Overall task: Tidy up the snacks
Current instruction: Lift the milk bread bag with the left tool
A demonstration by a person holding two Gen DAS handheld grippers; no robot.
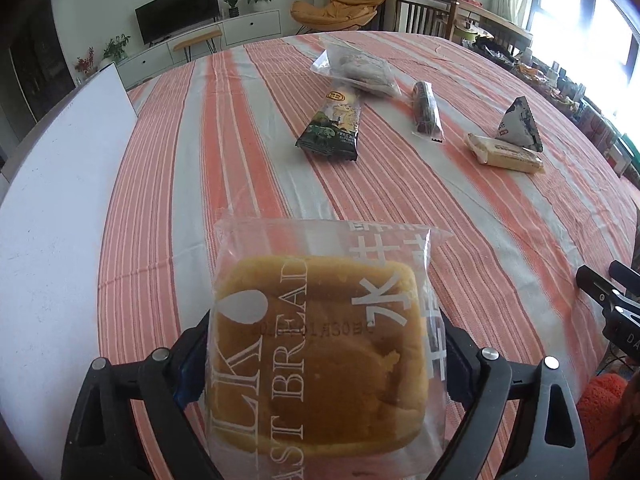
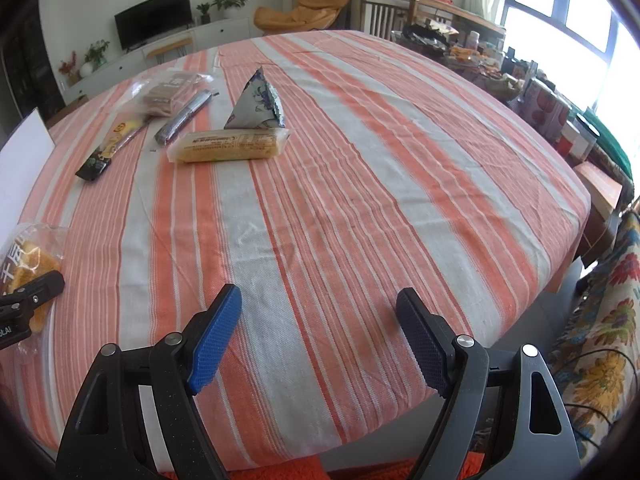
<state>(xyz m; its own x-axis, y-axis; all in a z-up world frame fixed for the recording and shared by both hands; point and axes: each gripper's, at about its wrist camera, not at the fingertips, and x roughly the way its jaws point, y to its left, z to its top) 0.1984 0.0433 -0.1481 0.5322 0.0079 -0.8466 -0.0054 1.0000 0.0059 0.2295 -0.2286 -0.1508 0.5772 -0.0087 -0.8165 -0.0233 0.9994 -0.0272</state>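
My left gripper is shut on a clear bag of yellow toast bread and holds it over the striped tablecloth; the bag also shows at the left edge of the right wrist view. My right gripper is open and empty above the near part of the table. Further off lie a green and yellow packet, a clear bag of brown biscuits, a dark bar, a long yellow cake packet and a triangular blue-white packet.
A white board lies along the table's left side. The table's right edge drops off to a flowered cushion. Shelves with clutter stand by the window at the right.
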